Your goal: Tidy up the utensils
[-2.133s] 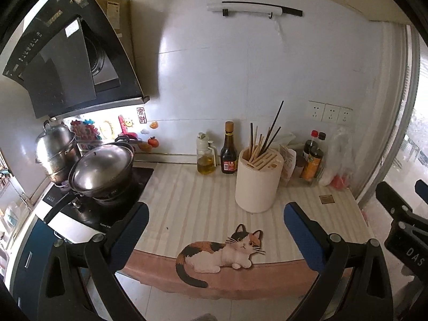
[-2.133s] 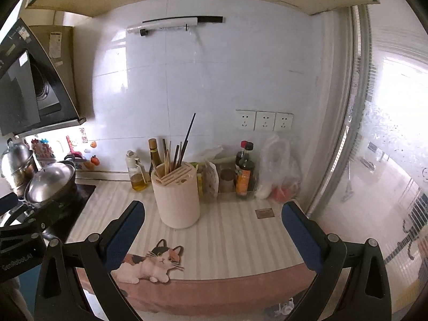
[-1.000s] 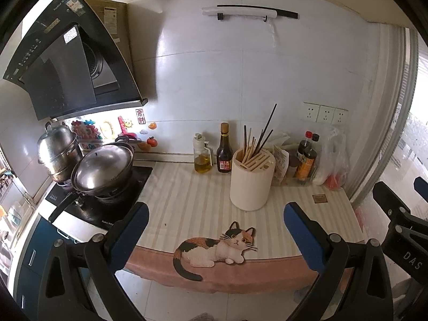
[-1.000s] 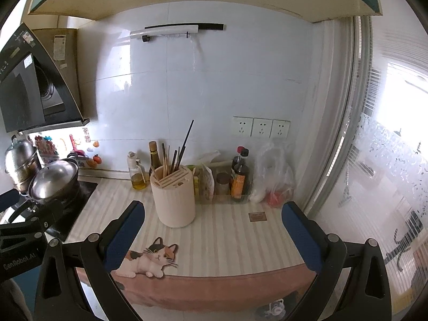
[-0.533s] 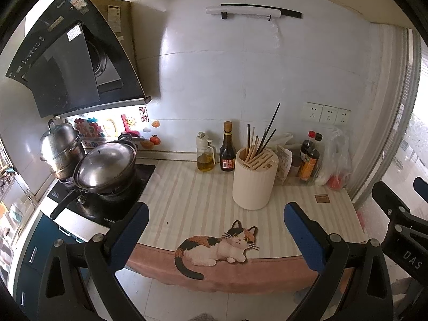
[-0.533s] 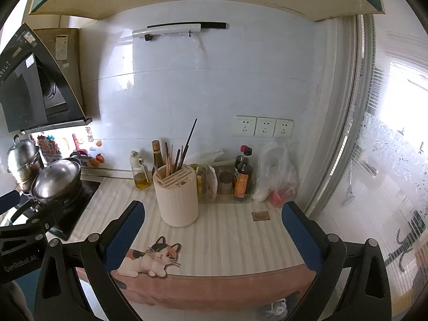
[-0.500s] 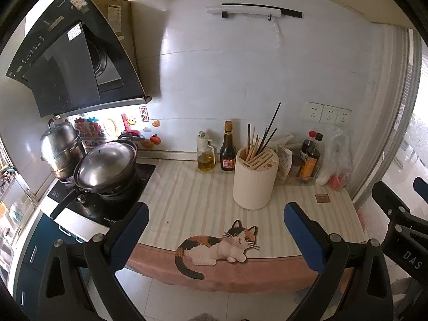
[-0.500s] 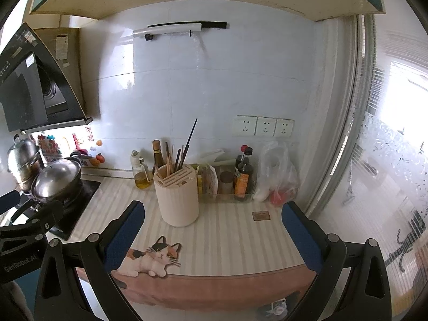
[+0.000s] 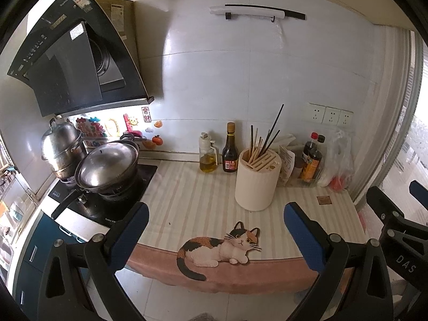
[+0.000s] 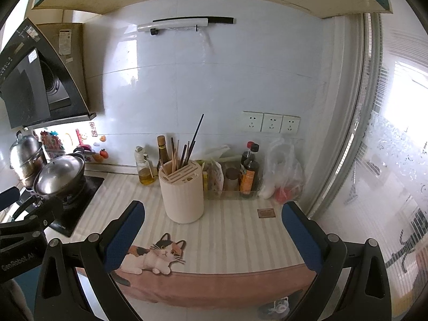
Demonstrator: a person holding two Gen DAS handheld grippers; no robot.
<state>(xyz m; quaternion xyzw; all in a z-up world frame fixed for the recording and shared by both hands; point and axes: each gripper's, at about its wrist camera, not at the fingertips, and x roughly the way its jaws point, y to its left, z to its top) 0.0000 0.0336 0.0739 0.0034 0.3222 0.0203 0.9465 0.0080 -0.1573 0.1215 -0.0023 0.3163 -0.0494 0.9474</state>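
Note:
A cream cylindrical utensil holder (image 9: 255, 182) (image 10: 183, 191) stands on the striped counter mat. Several chopsticks (image 9: 263, 141) (image 10: 184, 152), wooden and black, stick up out of its slotted top. My left gripper (image 9: 214, 227) hangs open in front of the counter edge, well short of the holder, with nothing between its blue pads. Just as wide open and empty, my right gripper (image 10: 211, 227) is held off the counter edge. Part of the right gripper's frame shows at the right border of the left wrist view.
An oil bottle (image 9: 207, 157) and a dark sauce bottle (image 9: 230, 152) stand left of the holder. Sauce bottles (image 10: 248, 171), packets and a plastic bag (image 10: 283, 171) crowd the back right. A lidded wok (image 9: 107, 164) and steel pot (image 9: 62, 148) sit on the stove. A cat picture (image 9: 219, 248) marks the mat's front edge.
Both views shift slightly: the counter and holder drifted a little farther then closer again. Both grippers stay open and empty; nothing on the counter has moved.

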